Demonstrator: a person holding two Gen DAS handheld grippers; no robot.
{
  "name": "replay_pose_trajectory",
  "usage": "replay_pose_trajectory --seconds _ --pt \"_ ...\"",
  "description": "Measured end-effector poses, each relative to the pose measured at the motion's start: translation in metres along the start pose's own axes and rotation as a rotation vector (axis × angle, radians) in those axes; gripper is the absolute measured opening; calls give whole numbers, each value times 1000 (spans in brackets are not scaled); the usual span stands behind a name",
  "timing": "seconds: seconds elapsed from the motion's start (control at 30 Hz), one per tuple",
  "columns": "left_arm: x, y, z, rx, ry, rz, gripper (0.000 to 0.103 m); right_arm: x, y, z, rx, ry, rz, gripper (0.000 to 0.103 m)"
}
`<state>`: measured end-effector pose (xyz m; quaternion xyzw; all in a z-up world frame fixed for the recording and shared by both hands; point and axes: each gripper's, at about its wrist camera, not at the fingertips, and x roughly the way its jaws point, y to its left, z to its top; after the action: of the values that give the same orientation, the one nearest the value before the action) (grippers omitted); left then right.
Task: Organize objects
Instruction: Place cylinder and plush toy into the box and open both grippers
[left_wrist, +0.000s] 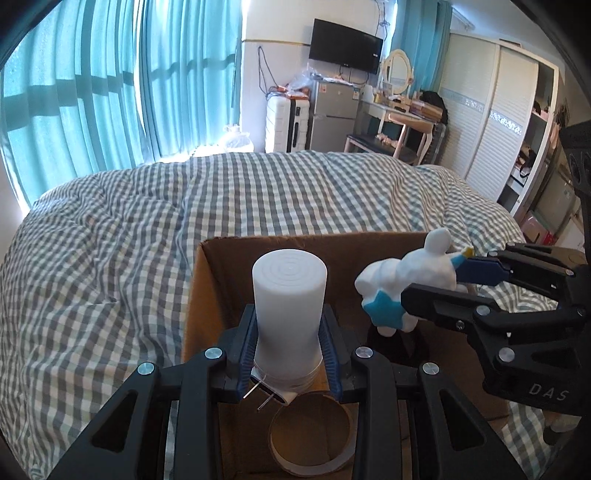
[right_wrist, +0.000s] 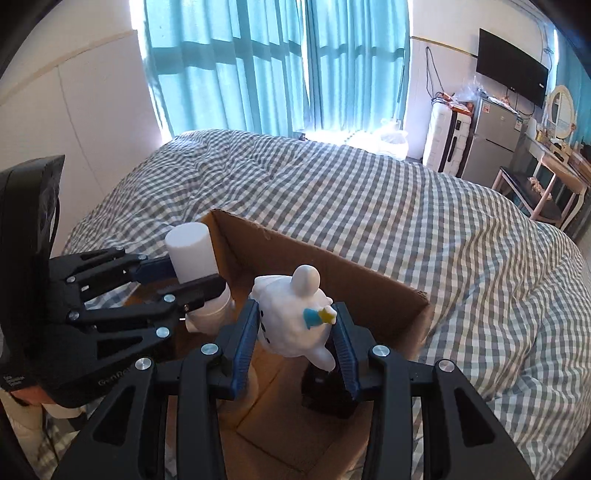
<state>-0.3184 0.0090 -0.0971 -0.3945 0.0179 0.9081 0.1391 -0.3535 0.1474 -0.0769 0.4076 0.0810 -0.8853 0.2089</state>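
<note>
**Both tongs loaded over the box**

My left gripper (left_wrist: 290, 354) is clamped around the lower body of a white cylinder (left_wrist: 289, 302), apparently a plug-in lamp, since two metal prongs stick out just below the pads. My right gripper (right_wrist: 295, 347) is clenched on a white animal figure (right_wrist: 295, 317), pads on its flanks. Both items hang over the open cardboard box (left_wrist: 314, 245) directly beneath and ahead of the tongs; a cardboard tape ring (left_wrist: 310, 435) lies on the box floor under my left pair. I judge the cylinder light, rigid and smooth, so likely to slip; holding low near the clear base seems sensible. The figure looks hard and lumpy, probably brittle, and best gripped across its widest part.
</note>
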Motion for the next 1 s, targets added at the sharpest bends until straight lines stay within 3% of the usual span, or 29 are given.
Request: replay_pose_trajectory --seconds 0.33,0.4,0.47,0.6,0.67,0.87,1.0 --pt "11 3 -7 -3 14 -7 34 7 -9 -9 42 9 21 40" --pt "7 4 -6 -6 5 -9 37 -3 -11 -7 55 -19 13 47" --pt "1 2 -5 -11 -2 -6 57 -13 -14 -6 64 -44 9 55" --pt "-20 -2 -2 -16 -22 -11 66 -46 -14 -8 74 -96 -26 59" --pt "-35 -6 0 -10 -35 -2 78 -66 -15 -10 88 -123 -40 64" --pt "-90 -12 -4 13 -89 50 92 -115 -4 -21 72 -150 -82 71" --pt "-122 -15 -13 22 -107 97 96 -145 5 -35 63 -159 -89 74"
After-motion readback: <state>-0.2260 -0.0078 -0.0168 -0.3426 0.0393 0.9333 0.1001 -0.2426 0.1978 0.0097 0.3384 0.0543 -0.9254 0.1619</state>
